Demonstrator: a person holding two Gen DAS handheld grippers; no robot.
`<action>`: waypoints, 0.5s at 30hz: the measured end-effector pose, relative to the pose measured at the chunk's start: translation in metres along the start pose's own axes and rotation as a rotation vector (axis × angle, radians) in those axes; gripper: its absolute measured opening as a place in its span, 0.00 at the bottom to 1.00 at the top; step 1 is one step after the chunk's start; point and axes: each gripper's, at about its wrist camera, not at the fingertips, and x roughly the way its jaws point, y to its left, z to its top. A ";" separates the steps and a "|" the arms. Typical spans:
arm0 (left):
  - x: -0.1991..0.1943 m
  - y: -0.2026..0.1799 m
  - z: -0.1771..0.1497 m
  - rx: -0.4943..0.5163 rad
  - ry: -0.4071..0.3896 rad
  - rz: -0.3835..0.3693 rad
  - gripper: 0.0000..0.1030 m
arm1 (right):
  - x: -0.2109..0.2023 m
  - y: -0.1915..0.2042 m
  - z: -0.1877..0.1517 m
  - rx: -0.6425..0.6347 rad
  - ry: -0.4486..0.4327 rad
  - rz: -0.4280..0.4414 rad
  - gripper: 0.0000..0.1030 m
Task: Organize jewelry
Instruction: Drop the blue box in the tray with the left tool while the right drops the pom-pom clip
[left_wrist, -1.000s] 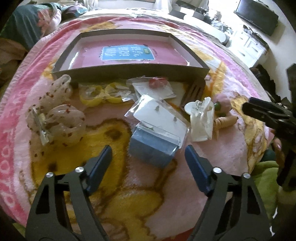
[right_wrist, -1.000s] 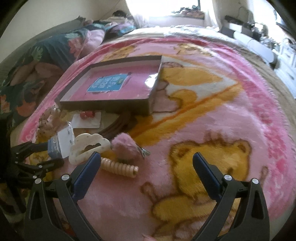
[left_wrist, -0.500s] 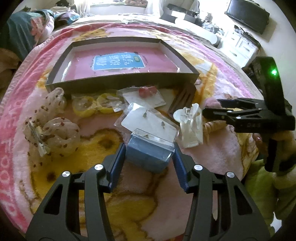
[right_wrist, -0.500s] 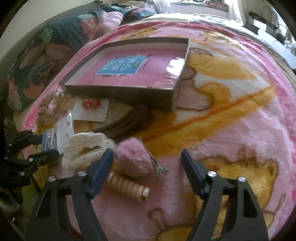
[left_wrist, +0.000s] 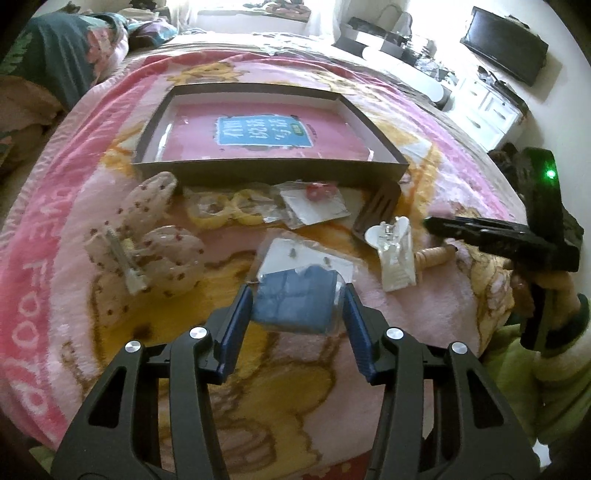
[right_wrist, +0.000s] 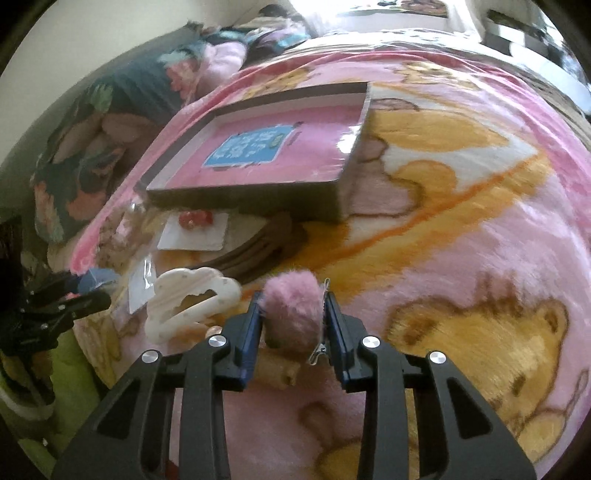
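My left gripper (left_wrist: 295, 306) is shut on a blue box in clear plastic (left_wrist: 295, 301), held just above the pink blanket. My right gripper (right_wrist: 293, 317) is shut on a fluffy pink hair clip (right_wrist: 291, 314) with a metal clasp. A shallow dark tray with a pink floor (left_wrist: 269, 173) lies behind the pile, and shows in the right wrist view (right_wrist: 243, 201) too. Loose items lie in front of it: a white cloud claw clip (right_wrist: 184, 302), an earring card in a bag (left_wrist: 291, 254), red studs on a card (left_wrist: 319, 194), yellow rings (left_wrist: 225, 210), a dotted bow clip (left_wrist: 155, 240).
A brown comb (left_wrist: 376, 210) leans at the tray's right corner. A beige spiral hair tie (left_wrist: 432, 256) lies by the white clip (left_wrist: 393, 251). The right gripper body shows at the right of the left wrist view (left_wrist: 498, 236). Pillows and furniture ring the bed.
My left gripper closed on the blue box and lifted it slightly. My right gripper moved forward to the fluffy pink clip and closed on it.
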 end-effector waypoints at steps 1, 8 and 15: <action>-0.002 0.003 -0.001 -0.008 -0.003 0.006 0.40 | -0.005 -0.003 -0.001 0.014 -0.013 -0.005 0.30; -0.020 0.023 0.002 -0.056 -0.038 0.033 0.40 | -0.036 -0.018 -0.004 0.081 -0.093 -0.024 0.30; -0.036 0.041 0.022 -0.091 -0.090 0.064 0.40 | -0.057 -0.020 0.007 0.107 -0.160 -0.030 0.30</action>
